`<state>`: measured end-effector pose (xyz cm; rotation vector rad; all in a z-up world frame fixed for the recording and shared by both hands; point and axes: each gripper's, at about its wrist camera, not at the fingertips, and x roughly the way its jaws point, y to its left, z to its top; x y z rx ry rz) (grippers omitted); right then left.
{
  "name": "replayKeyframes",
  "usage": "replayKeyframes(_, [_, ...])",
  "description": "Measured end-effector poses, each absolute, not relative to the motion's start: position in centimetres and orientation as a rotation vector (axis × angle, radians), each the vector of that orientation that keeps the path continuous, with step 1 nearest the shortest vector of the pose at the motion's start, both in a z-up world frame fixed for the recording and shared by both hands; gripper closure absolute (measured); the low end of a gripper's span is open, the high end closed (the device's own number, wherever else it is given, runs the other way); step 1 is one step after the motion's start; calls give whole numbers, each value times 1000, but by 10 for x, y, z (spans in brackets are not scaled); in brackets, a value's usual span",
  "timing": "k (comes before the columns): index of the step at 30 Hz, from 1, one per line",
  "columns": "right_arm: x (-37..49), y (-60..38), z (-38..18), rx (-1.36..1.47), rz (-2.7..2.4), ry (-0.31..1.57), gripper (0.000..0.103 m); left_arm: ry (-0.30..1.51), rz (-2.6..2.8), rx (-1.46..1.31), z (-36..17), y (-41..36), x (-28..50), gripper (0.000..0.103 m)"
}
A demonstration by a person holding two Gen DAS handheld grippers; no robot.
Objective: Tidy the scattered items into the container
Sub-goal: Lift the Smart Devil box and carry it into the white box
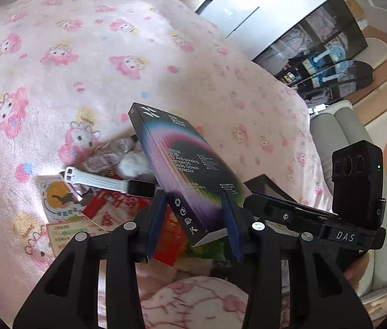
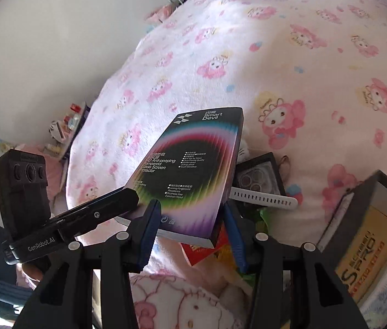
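Note:
A black screen-protector box with rainbow print is held up off the pink blanket; both grippers pinch its near end. My left gripper is shut on it, and so is my right gripper, which shows the box too. Under it lie a white-strap watch, also in the right wrist view, red packets and a small black lens box. The container, a dark-rimmed box with items inside, sits at the right.
A pink cartoon-print blanket covers the bed. The right gripper's body shows beside the box, and the left gripper's body in the other view. Dark shelves and a grey seat stand beyond the bed edge.

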<state>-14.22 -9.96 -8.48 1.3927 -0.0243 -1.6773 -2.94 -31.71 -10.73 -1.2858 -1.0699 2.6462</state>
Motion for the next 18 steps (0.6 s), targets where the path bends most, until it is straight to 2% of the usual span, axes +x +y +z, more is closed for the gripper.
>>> replayKeyframes(5, [-125,-25,-48,1321,-1799,-127,60,-913,2572,-1230,-65,-245,-49,63])
replayKeyframes(9, [-113,53,-32,1318,-1912,-156,60,-778,2460,-1260,-55,-167,-60,63])
replayKeyframes(13, [-102,126,-42,1372,-1993,-196,60,-711,2343,-1341,-71,-103,-74,63])
replayKeyframes(18, [-99,186,-85,1483,-2019,-284,60,-631,2241,-1494,-109,-48,-91,63])
